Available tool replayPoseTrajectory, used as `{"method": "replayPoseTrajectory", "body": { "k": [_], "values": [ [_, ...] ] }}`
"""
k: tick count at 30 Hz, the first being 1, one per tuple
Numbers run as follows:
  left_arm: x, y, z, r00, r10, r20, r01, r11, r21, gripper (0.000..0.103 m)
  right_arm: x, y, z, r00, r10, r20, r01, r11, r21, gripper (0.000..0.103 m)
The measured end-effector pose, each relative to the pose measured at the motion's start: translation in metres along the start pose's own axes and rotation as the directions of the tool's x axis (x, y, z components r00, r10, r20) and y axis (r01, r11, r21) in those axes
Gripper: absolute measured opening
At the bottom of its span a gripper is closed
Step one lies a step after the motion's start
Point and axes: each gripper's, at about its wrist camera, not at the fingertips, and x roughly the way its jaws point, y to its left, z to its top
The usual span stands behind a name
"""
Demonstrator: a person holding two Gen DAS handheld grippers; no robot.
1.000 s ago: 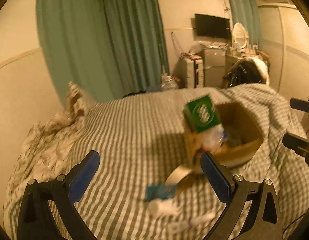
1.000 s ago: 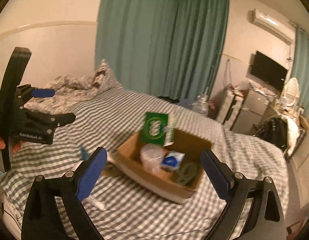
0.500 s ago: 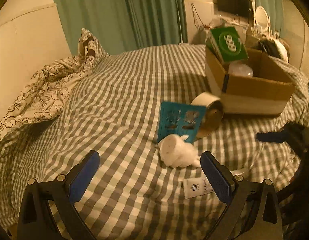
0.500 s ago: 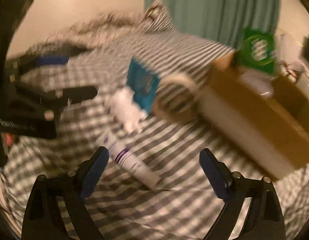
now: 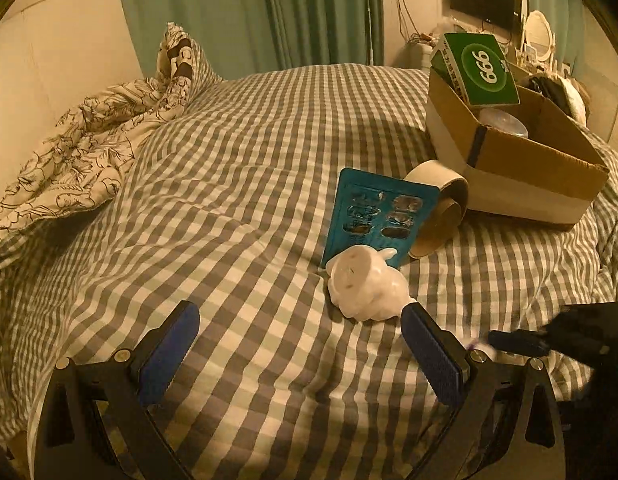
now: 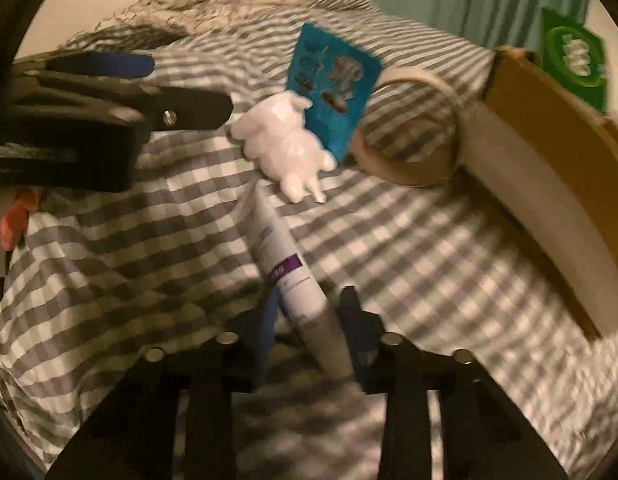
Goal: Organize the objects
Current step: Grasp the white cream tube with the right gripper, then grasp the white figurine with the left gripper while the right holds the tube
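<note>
On a gingham-covered bed [image 5: 237, 184] before green curtains [image 5: 269, 12], the right tongs [image 6: 309, 320], jaws just closing, pinch a white tube [image 6: 285, 264] near the bed's front edge; the left tongs [image 5: 301, 340] gape wide beside a cardboard box [image 5: 521, 168].

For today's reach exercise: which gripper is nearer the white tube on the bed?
Right. The right gripper has the white tube between its jaws, which have just been closing; the left gripper hangs open beside it.
</note>
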Motion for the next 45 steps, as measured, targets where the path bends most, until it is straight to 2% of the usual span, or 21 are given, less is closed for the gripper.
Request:
{"method": "replayPoseTrajectory", "body": {
  "k": [4, 6, 8, 12, 17, 21, 22, 24, 25, 26, 33, 40, 42, 45],
  "values": [
    [-0.004, -0.011, 0.0, 1.0, 0.008, -0.006, -0.008, 1.0, 0.003, 0.103, -0.035, -0.016, -0.012, 0.996, -0.052, 0.073, 0.047, 0.997, 0.064, 0.019],
    [-0.001, -0.021, 0.001, 0.998, -0.047, -0.032, 0.046, 0.999, -0.022, 0.103, -0.048, -0.03, -0.016, 0.99, -0.116, 0.075, 0.108, 0.988, 0.11, 0.019],
    [0.005, -0.029, 0.001, 0.996, -0.081, -0.041, 0.079, 0.996, -0.049, 0.103, -0.053, -0.043, -0.02, 0.987, -0.145, 0.075, 0.134, 0.981, 0.139, 0.019],
    [0.033, -0.045, 0.006, 0.996, -0.027, -0.08, 0.023, 0.998, -0.057, 0.103, -0.061, -0.07, -0.028, 0.985, -0.148, 0.086, 0.125, 0.965, 0.229, 0.019],
    [0.069, -0.056, 0.014, 0.992, 0.031, -0.12, -0.036, 0.999, -0.041, 0.103, -0.064, -0.092, -0.024, 0.985, -0.148, 0.087, 0.118, 0.952, 0.282, 0.019],
    [0.085, -0.058, 0.018, 0.995, 0.038, -0.095, -0.043, 0.998, -0.044, 0.103, -0.057, -0.093, -0.021, 0.988, -0.133, 0.077, 0.107, 0.955, 0.276, 0.019],
    [0.089, -0.059, 0.018, 0.995, 0.04, -0.097, -0.044, 0.998, -0.036, 0.101, -0.054, -0.093, -0.02, 0.989, -0.129, 0.075, 0.104, 0.956, 0.276, 0.019],
    [0.096, -0.062, 0.017, 0.992, 0.049, -0.118, -0.051, 0.999, -0.009, 0.086, -0.054, -0.094, -0.021, 0.989, -0.126, 0.074, 0.101, 0.955, 0.278, 0.019],
    [0.096, -0.062, 0.015, 0.992, 0.04, -0.118, -0.041, 0.999, -0.004, 0.075, -0.056, -0.096, -0.021, 0.989, -0.125, 0.077, 0.099, 0.955, 0.281, 0.019],
    [0.094, -0.062, 0.014, 0.993, 0.026, -0.118, -0.027, 1.0, -0.003, 0.071, -0.056, -0.096, -0.021, 0.989, -0.125, 0.078, 0.098, 0.954, 0.282, 0.019],
    [0.065, -0.063, 0.007, 0.992, -0.056, -0.115, 0.055, 0.998, -0.008, 0.071, -0.072, -0.093, -0.021, 0.985, -0.146, 0.097, 0.113, 0.952, 0.285, 0.019],
    [-0.008, -0.076, 0.011, 0.989, -0.149, -0.009, 0.15, 0.988, 0.035, 0.071, -0.121, -0.089, -0.018, 0.967, -0.194, 0.162, 0.135, 0.939, 0.318, 0.019],
    [-0.03, -0.079, 0.02, 0.984, -0.172, 0.039, 0.17, 0.984, 0.05, 0.071, -0.141, -0.094, -0.014, 0.959, -0.226, 0.172, 0.16, 0.93, 0.332, 0.019],
    [-0.06, -0.087, 0.041, 0.972, -0.207, 0.107, 0.2, 0.977, 0.08, 0.071, -0.18, -0.103, -0.001, 0.933, -0.281, 0.223, 0.196, 0.919, 0.342, 0.019]
  ]
}}
